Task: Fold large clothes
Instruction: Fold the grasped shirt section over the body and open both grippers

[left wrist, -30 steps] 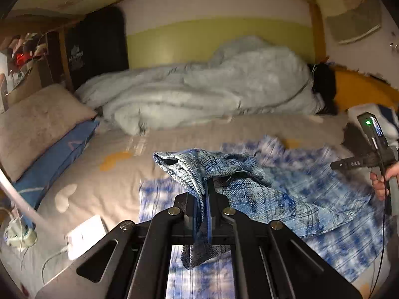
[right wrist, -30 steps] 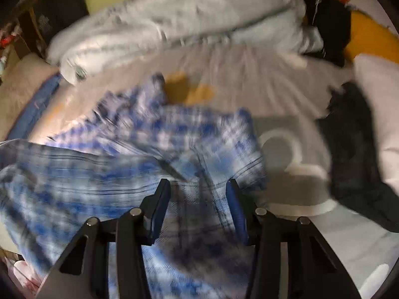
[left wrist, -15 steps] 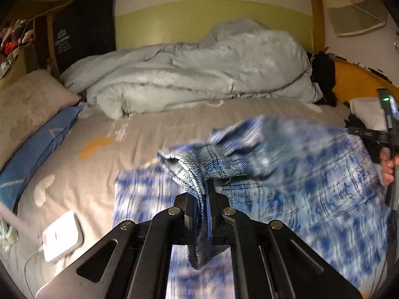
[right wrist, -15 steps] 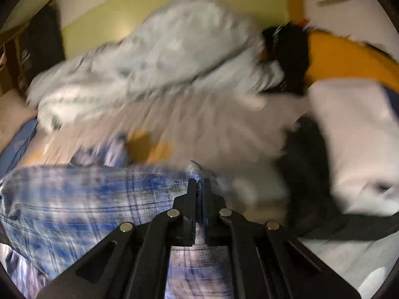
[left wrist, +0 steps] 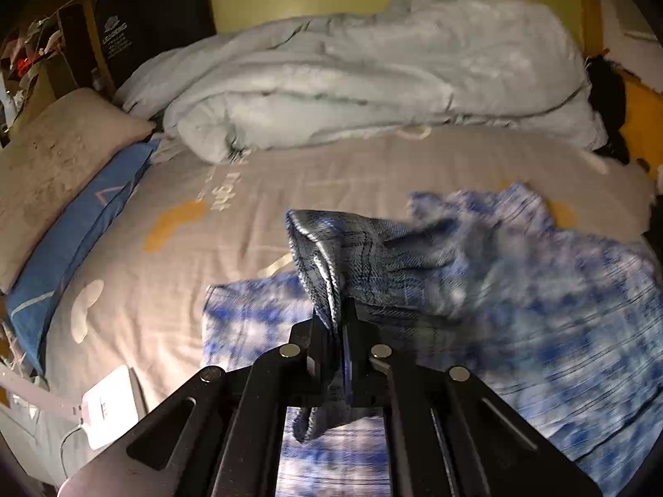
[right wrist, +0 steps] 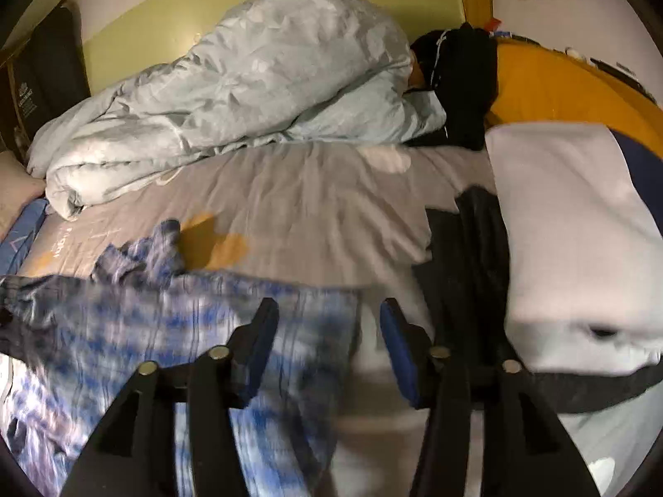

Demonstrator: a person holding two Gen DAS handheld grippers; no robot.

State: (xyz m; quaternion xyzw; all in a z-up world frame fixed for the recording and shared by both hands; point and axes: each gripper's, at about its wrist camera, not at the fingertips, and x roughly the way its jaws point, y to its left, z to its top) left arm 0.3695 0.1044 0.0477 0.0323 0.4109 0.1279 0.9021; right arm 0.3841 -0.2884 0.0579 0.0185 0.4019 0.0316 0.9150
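Left gripper [left wrist: 342,323] has its fingers [left wrist: 359,331] pinched tight on a bunched edge of the blue plaid garment [left wrist: 518,290] — that corner is lifted off the bed [left wrist: 331,190] and a bit of it hangs down behind the grip. Right gripper [right wrist: 327,331] has just been opening; its fingers [right wrist: 261,331] stand well apart with nothing pressed between them, hovering over the garment's edge near the right side of the bed, just beside a dark piece of clothing [right wrist: 468,256] and a white pillow [right wrist: 572,223].

The rest of the plaid garment lies spread and rumpled across the near middle of the bed, one end trailing toward the rolled-up duvet [left wrist: 373,83] along the far edge.

So progress-wise, I'd call it early to mid fold — one side looks like it's being carried over, but there's no neat rectangle yet. Edges are uneven and a wrinkled bit sticks out at the far side. Still left, I reckon: lay the lifted corner down, smooth it, then fold again.
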